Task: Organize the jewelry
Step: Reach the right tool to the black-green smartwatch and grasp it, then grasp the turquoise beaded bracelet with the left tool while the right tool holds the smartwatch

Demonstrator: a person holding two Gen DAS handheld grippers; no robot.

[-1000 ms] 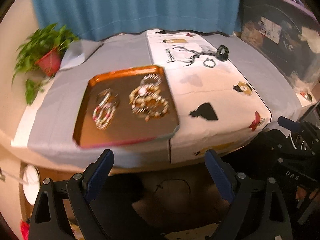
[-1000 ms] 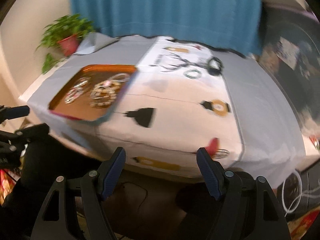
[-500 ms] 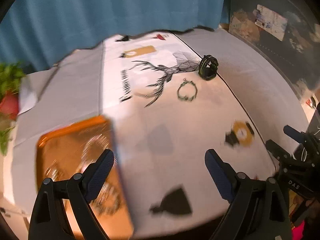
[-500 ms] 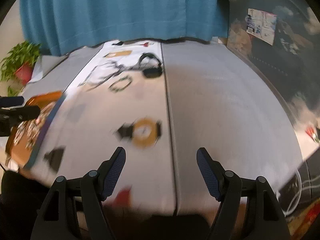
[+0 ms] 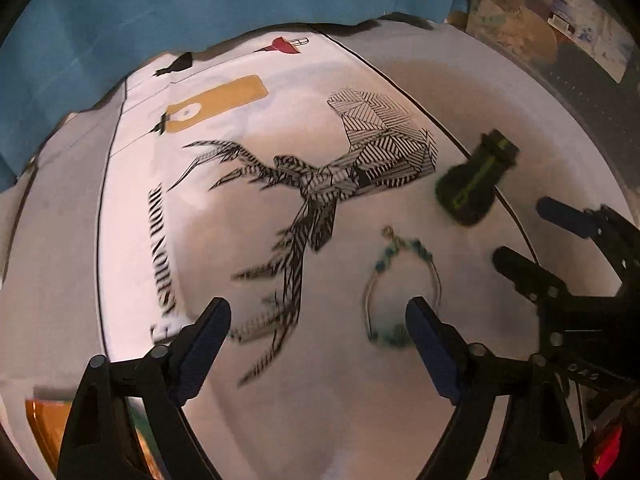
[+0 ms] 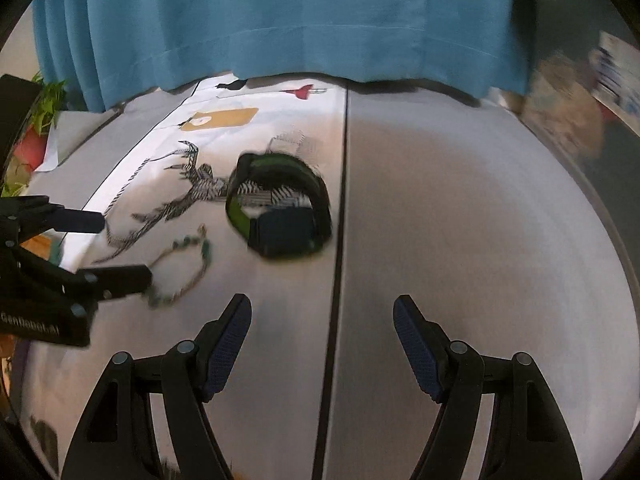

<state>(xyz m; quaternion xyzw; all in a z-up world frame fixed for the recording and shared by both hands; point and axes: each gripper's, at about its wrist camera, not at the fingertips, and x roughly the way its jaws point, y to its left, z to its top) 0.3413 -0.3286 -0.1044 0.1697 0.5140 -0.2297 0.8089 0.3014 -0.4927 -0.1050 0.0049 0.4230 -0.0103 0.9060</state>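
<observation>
Beaded bracelet [image 5: 402, 286] flat on tablecloth [image 5: 224, 208], partly behind left gripper [image 5: 318, 330]'s right finger; jaws apart, just narrowing, nothing between; right gripper [image 6: 322, 330] agape, empty; bracelet thin, turquoise beads, blurred.

Table [image 6: 460, 208] covered by grey cloth, white printed runner [image 5: 224, 216] mid-frame; on it, beaded bracelet [image 5: 400, 284], black-green watch [image 6: 280, 208] upper right.

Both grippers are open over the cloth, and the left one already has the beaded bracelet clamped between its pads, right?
Not clamped. The left gripper is open and holds nothing; the beaded bracelet lies flat on the cloth, as the left wrist view shows. Its jaws have just been closing slightly. The right gripper is open too.
</observation>
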